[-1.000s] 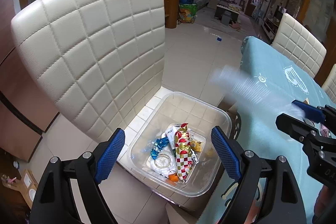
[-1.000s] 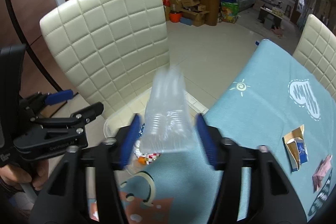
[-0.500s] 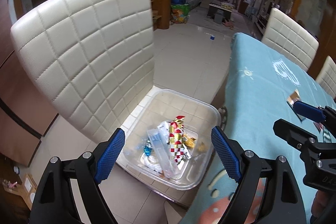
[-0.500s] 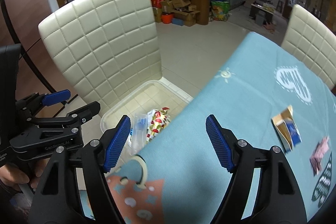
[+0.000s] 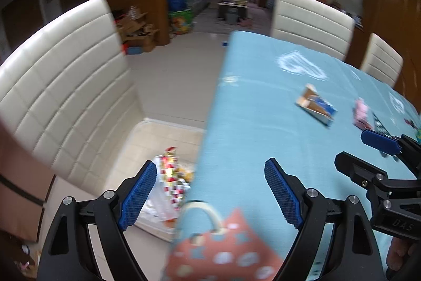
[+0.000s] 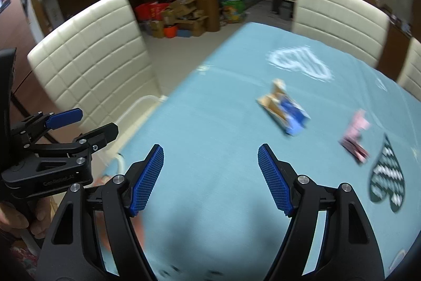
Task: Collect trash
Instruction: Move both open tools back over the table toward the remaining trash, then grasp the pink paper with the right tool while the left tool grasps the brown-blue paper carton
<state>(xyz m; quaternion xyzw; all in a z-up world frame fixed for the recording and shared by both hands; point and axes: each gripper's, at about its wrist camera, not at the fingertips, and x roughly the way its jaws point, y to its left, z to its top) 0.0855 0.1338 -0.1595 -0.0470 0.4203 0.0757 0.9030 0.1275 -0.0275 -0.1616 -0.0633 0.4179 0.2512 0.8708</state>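
On the blue tablecloth (image 6: 210,123) lie two pieces of trash well apart from both grippers: a crumpled tan and blue wrapper (image 6: 282,109) toward the middle of the table, and a pink wrapper (image 6: 354,134) to its right. Both are blurred, so their print cannot be read. From the left wrist view the same tan and blue wrapper (image 5: 315,106) sits ahead and to the right, with the pink wrapper (image 5: 361,115) beyond it near the cloth's edge of view.

Over the near end of the table hangs the right gripper (image 6: 210,178), its blue-padded fingers spread wide with nothing between them. The left gripper (image 5: 210,196) straddles the table's left edge, its fingers also spread wide and empty; one pad is above the bin side, the other above the cloth.

Beside the table, on the seat of a cream quilted chair (image 5: 60,86), stands a clear plastic bin (image 5: 147,125). Inside it are a red, white and gold checked wrapper (image 5: 171,175) and some clear plastic, partly hidden by the left finger. Two more cream chairs (image 6: 339,23) stand at the far side of the table.
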